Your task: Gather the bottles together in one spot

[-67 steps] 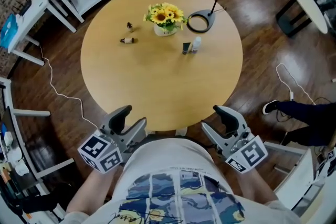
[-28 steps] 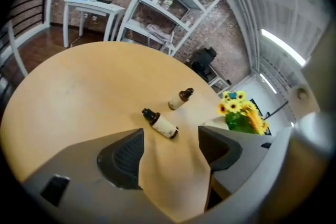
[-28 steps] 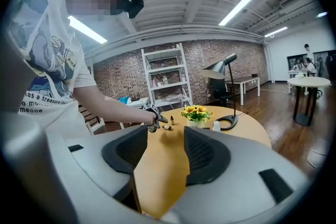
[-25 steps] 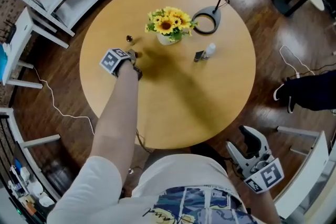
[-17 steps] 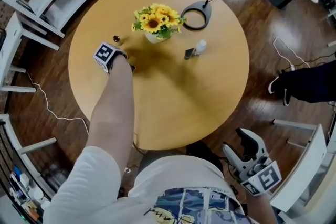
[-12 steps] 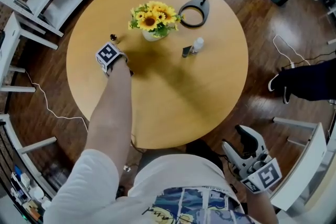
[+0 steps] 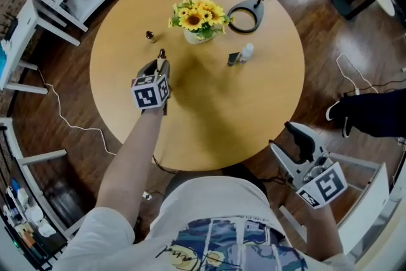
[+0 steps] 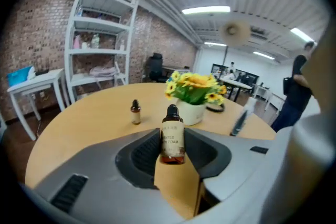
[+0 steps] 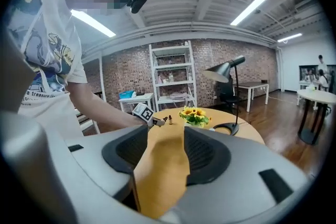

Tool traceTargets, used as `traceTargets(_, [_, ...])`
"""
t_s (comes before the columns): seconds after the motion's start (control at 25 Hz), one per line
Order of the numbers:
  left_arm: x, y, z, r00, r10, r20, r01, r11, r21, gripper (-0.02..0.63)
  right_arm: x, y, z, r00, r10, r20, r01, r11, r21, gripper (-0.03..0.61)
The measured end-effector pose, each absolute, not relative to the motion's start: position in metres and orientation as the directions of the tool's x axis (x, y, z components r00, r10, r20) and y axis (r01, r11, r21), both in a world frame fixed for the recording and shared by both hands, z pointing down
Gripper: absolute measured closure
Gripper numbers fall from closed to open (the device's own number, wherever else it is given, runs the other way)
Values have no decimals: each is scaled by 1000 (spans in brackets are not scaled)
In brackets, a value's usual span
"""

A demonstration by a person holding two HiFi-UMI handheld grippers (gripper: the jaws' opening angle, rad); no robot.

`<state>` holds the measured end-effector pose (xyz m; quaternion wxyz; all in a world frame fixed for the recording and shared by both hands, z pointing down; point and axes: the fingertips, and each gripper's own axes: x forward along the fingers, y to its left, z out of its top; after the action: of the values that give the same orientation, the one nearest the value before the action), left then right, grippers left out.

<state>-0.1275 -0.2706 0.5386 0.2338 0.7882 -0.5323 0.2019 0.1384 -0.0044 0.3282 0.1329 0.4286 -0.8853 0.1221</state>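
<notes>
Amber bottle [image 8: 172, 134] stands upright; my left gripper [image 7: 161, 64] just clamped onto it. White bottle [image 7: 247, 51] waits rightward, beyond the flowers [image 7: 198, 14].

Flower pot [image 7: 199, 35] on table [image 7: 209, 111] far side; small bottle [image 7: 150, 36] left; two bottles [image 7: 245, 52] right; lamp base [image 7: 230, 18] behind-right.

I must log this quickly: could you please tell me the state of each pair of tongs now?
Left tongs: have just been closing, now gripping the amber bottle.
Right tongs: open, nothing between them.
</notes>
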Motion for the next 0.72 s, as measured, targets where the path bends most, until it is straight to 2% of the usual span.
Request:
traceTargets(0.16, [-76,-206,476,533,-726,434,-829,-550,98,465,128,-30,308,-671,-679,297,-724,687,-64,354])
traceTargets(0.32, [-30,-136,411,674,-669,312,-705,-709,3,465,108,-43,296,-753,-583,305,-637,762,-117,390])
traceTargets(0.56, [0,-70,350,747,-632,208,-628,-773,-92,465,71,-47,293,-847,-425,319,-488,859,-152,393])
traceTargets(0.64, [5,-58,341,749,-631,205,-613,-776,-148,466,60,-45,295,-873,-376,312,-448,871,-204,427])
traceTargets(0.72, [10,-49,335,750,-631,197,-601,-775,-194,465,50,-43,297,-891,-334,307,-415,874,-252,433])
